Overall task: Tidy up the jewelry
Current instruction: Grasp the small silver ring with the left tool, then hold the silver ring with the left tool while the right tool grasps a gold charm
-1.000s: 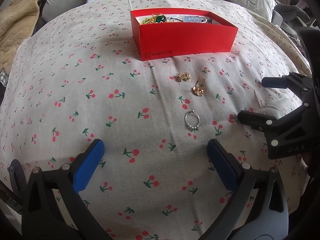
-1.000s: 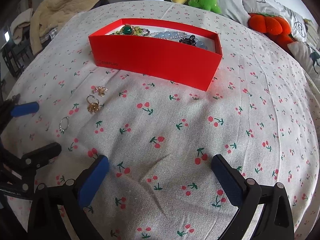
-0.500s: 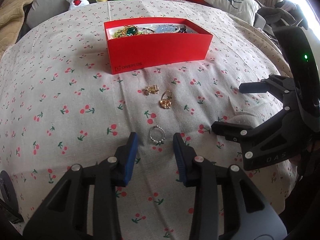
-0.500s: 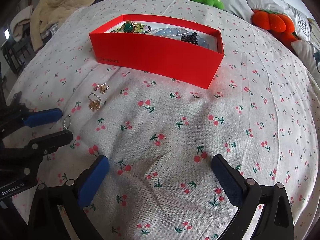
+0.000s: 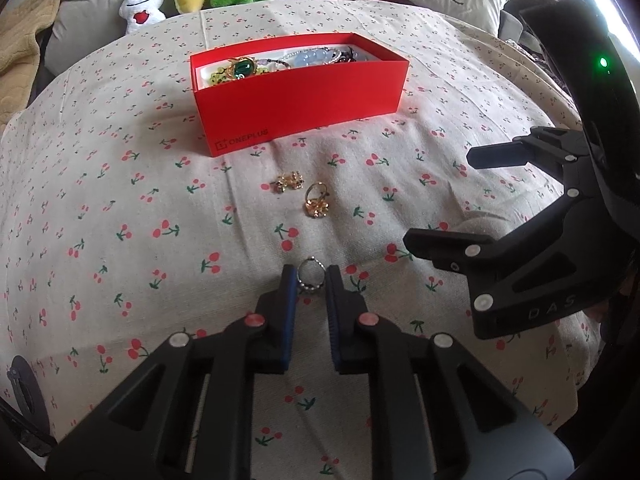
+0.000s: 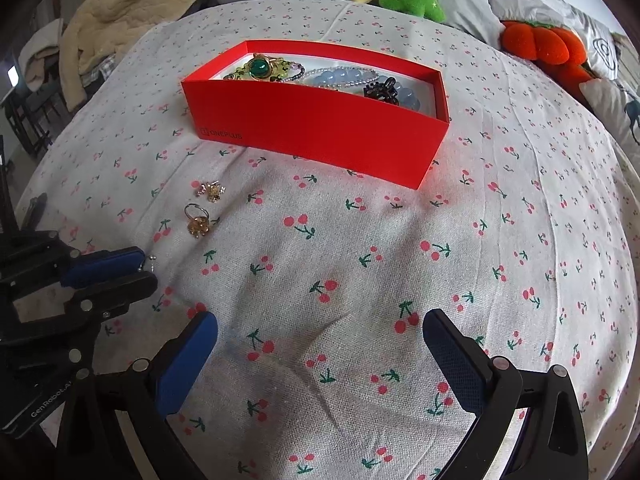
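Jaws of the left gripper are closing around a ring, right gripper wide open and empty, so three pieces still sit outside the box.

Two handheld grippers made of matte black plastic. The left gripper has angular, cut-out fingers lined with blue pads and dotted with round silver and pinkish screw heads. The right gripper matches it, with textured blue pads; its housing carries a green light above the raised letters "DAS".
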The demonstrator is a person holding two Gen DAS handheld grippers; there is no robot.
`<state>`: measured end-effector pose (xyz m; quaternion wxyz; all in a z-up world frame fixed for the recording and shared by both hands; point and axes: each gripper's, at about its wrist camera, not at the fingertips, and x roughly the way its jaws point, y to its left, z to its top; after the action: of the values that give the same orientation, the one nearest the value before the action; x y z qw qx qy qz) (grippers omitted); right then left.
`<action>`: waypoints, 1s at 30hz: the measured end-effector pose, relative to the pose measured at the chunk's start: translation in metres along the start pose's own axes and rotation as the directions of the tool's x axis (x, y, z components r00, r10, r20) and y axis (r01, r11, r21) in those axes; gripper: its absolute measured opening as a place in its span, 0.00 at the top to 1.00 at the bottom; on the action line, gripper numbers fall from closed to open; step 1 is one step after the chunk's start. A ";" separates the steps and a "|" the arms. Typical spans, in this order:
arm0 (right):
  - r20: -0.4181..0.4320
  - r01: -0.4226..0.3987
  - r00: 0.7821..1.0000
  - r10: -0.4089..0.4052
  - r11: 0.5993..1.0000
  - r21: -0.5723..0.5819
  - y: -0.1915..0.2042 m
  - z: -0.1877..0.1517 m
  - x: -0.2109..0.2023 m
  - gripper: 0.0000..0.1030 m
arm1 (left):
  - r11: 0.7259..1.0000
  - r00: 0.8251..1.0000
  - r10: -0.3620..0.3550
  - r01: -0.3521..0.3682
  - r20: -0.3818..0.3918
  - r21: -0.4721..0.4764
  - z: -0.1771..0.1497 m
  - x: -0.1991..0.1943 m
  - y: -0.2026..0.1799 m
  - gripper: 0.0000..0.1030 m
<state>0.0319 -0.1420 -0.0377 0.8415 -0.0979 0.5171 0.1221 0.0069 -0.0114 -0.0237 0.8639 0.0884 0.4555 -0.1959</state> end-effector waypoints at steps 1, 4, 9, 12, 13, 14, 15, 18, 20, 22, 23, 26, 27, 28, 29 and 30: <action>0.006 -0.004 1.000 0.004 1.000 0.000 0.002 0.002 -0.001 0.00 | 1.000 1.000 0.003 -0.003 0.001 -0.003 0.000 -0.001 0.001 0.84; 0.016 -0.016 1.000 0.016 1.000 -0.002 0.009 0.008 -0.002 0.00 | 1.000 1.000 0.019 -0.019 0.001 -0.015 -0.001 -0.005 0.008 0.85; 0.006 -0.046 0.999 0.046 0.999 0.007 0.020 0.021 0.004 0.01 | 0.996 0.998 0.057 -0.058 -0.021 -0.066 -0.003 -0.008 0.025 0.85; -0.013 -0.053 0.999 0.053 0.999 0.005 0.028 0.027 0.011 0.04 | 0.992 0.996 0.080 -0.083 -0.036 -0.092 -0.004 -0.009 0.034 0.85; -0.018 -0.058 0.998 0.059 0.998 0.010 0.031 0.029 0.013 0.04 | 0.991 0.996 0.084 -0.088 -0.040 -0.101 -0.004 -0.010 0.037 0.85; -0.023 -0.066 0.998 0.066 0.998 0.014 0.032 0.030 0.016 0.06 | 0.990 0.995 0.090 -0.094 -0.043 -0.108 -0.004 -0.010 0.039 0.85; -0.034 -0.073 0.997 0.073 0.997 0.016 0.035 0.032 0.018 0.15 | 0.989 0.995 0.093 -0.098 -0.046 -0.113 -0.004 -0.010 0.041 0.85; -0.039 -0.064 0.997 0.064 0.998 0.006 0.044 0.036 0.022 0.20 | 0.986 0.994 0.098 -0.105 -0.054 -0.130 -0.004 -0.011 0.047 0.84; -0.035 -0.060 0.998 0.060 0.998 0.001 0.048 0.040 0.023 0.25 | 0.984 0.994 0.097 -0.105 -0.058 -0.142 -0.004 -0.012 0.050 0.85; -0.031 -0.060 0.998 0.061 0.998 0.007 0.050 0.043 0.024 0.33 | 0.983 0.994 0.094 -0.102 -0.061 -0.150 -0.004 -0.012 0.051 0.84; -0.029 -0.059 0.998 0.060 0.998 0.014 0.050 0.045 0.025 0.35 | 0.983 0.994 0.093 -0.101 -0.061 -0.152 -0.004 -0.012 0.052 0.85; -0.022 -0.055 0.998 0.055 0.998 0.031 0.048 0.050 0.027 0.45 | 0.983 0.994 0.091 -0.099 -0.062 -0.154 -0.005 -0.012 0.052 0.84; -0.020 -0.052 0.998 0.052 0.998 0.035 0.047 0.051 0.027 0.52 | 0.983 0.994 0.091 -0.100 -0.063 -0.153 -0.005 -0.012 0.052 0.84; -0.018 -0.051 0.998 0.052 0.998 0.040 0.046 0.051 0.027 0.58 | 0.983 0.994 0.091 -0.100 -0.063 -0.153 -0.005 -0.012 0.052 0.84; -0.017 -0.051 0.999 0.052 0.998 0.044 0.045 0.051 0.026 0.61 | 0.983 0.994 0.091 -0.100 -0.064 -0.153 -0.005 -0.012 0.052 0.84; -0.016 -0.050 0.999 0.050 0.998 0.048 0.044 0.051 0.026 0.69 | 0.983 0.994 0.091 -0.100 -0.064 -0.153 -0.005 -0.012 0.052 0.84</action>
<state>0.0727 -0.0823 -0.0398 0.8357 -0.0660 0.5295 0.1299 0.0191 0.0408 -0.0182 0.8634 0.0476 0.4888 -0.1154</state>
